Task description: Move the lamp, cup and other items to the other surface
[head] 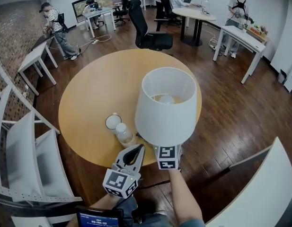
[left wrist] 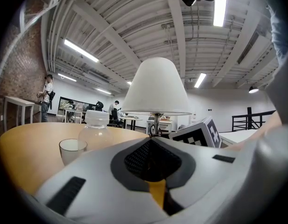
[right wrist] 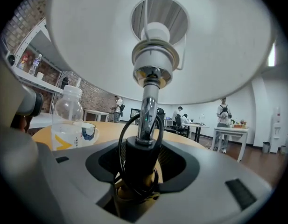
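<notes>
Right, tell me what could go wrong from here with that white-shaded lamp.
1. The tall white-shaded table lamp is near the round wooden table's near edge. A bump from the right gripper, whose jaws stand round its stem, could tip it off.
2. Its black cord loops round the stem between those jaws and may snag.
3. The clear plastic bottle and small cup sit close by. The left gripper could knock them.

Bright, even light from ceiling strips (left wrist: pixel 219 10); fisheye bending, dark corners.
</notes>
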### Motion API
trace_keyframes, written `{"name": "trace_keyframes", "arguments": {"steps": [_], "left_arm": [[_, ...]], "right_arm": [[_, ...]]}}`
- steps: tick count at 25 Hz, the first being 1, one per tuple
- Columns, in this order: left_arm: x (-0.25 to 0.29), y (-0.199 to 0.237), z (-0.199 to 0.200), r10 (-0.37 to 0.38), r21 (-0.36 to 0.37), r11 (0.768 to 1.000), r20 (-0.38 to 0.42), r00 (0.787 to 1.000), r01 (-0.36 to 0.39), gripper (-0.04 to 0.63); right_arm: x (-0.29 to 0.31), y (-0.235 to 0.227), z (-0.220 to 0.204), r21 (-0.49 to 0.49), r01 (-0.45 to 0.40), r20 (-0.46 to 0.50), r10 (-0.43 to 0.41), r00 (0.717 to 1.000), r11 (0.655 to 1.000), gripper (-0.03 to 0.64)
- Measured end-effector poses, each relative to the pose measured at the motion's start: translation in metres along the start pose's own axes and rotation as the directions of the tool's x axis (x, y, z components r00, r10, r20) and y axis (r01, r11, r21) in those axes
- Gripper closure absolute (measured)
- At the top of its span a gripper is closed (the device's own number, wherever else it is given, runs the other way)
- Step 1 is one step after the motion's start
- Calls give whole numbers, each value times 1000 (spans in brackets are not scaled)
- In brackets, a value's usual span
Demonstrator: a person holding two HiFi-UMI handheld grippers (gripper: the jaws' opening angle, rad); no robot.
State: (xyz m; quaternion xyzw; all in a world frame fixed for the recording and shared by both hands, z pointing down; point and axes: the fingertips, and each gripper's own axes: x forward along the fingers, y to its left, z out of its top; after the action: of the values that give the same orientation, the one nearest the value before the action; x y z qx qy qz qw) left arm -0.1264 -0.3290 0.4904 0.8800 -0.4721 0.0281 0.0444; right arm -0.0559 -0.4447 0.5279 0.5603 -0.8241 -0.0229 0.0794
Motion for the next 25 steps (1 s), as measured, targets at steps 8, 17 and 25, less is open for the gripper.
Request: {"name": "trace_keyframes", "arguments": {"steps": [8, 17, 25], "left_arm": [[-9, 2, -3, -1, 10, 1000, -14, 1000, 1, 589], [-2, -39, -2, -85, -8, 996, -30, 996, 85, 589], [19, -146, 32, -288, -15, 957, 10, 958, 288, 589]], "right_arm": [[-22, -6, 15, 33, 48, 76, -50, 996, 998, 353], [-105, -14, -7, 112, 143, 20, -146, 989, 983, 354], [-224, -51, 35, 125, 260, 23, -265, 964, 957, 407]]}}
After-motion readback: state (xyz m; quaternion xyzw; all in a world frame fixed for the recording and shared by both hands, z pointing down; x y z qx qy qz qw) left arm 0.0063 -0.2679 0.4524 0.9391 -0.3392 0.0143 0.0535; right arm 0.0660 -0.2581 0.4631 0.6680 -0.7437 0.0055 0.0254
